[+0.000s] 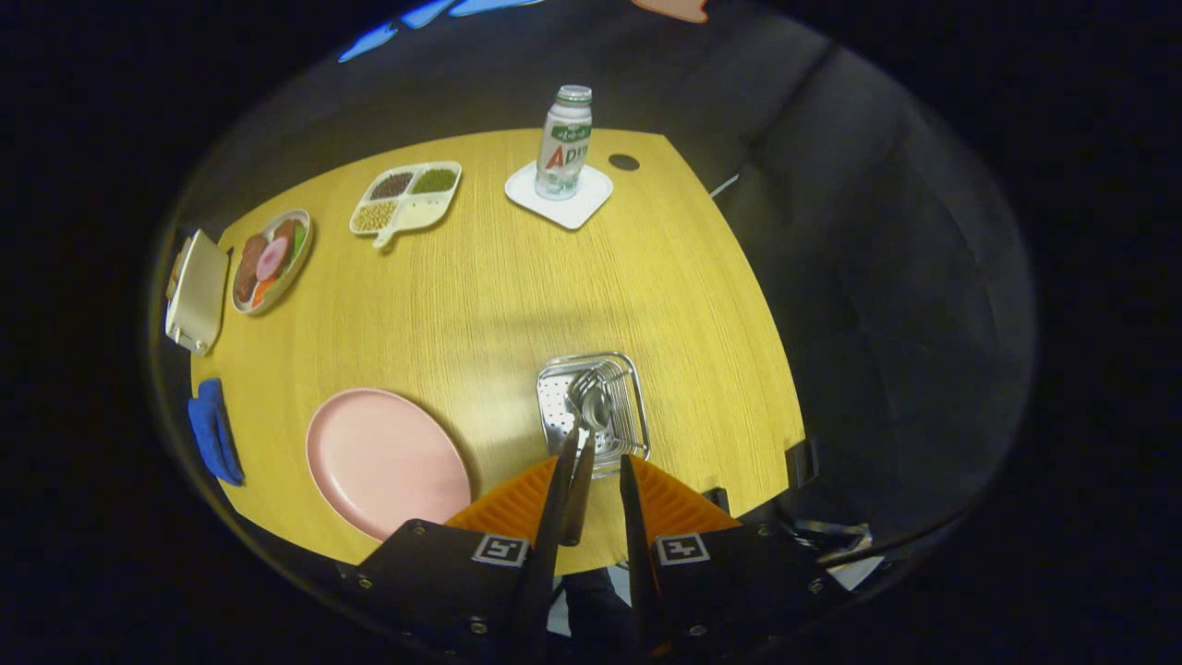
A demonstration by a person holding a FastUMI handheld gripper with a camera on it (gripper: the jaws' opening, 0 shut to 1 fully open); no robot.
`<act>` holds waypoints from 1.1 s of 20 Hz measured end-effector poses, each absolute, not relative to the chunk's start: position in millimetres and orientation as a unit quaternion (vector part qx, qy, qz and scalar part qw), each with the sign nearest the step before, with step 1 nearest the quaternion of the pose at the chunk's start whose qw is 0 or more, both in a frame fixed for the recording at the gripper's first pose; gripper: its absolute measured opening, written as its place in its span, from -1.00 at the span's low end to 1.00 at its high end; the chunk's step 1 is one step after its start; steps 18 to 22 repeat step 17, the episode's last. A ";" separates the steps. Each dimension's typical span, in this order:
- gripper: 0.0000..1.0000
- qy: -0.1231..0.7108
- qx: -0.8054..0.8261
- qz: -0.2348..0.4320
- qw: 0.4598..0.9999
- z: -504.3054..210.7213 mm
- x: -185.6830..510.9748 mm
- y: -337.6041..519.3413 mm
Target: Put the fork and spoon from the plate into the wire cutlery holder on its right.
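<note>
Yellow wood tabletop [517, 277], grain running away from me. My gripper [594, 462] hangs above the holder [593, 406], which sits near the table's close edge with bare wood on its right up to the drop-off. Fingers stand slightly apart; a utensil handle [577, 494] lies in the gap against one finger, and I cannot tell whether both fingers press it.

Fork [582, 380] and spoon [597, 406] heads show inside the holder, just ahead of the fingertips. Which of them the handle belongs to, I can't make out.

Pink plate [386, 460] lies left of the holder, bare, its near rim close to the table edge. A strip of open wood separates plate and holder.

Beyond: wide clear stretch of table in the middle. Far side holds a bottle [564, 143] standing upright on a white coaster [588, 208], a divided tray [406, 199] of grains, and a food dish [271, 260]. Left edge: a beige box [196, 294] and a blue cloth [214, 431], the cloth overhanging the rim.
</note>
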State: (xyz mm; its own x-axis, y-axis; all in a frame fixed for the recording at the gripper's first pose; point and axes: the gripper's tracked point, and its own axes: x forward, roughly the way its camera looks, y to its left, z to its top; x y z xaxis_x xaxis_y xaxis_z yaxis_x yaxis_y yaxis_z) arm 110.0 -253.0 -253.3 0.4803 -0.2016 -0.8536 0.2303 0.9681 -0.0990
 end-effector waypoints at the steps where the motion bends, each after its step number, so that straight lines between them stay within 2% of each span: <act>1: -0.28 0.468 0.016 -0.130 0.874 -244.4 114.4 -253.2; 8: -0.29 0.246 0.030 -0.129 0.960 -143.6 139.3 -245.3; 15: -0.26 0.037 0.041 -0.088 0.995 -33.7 128.4 -219.2; 17: -0.25 -0.003 0.038 -0.069 0.997 -11.9 126.1 -207.7; 22: -0.25 -0.003 0.038 -0.069 0.997 -11.9 126.1 -207.7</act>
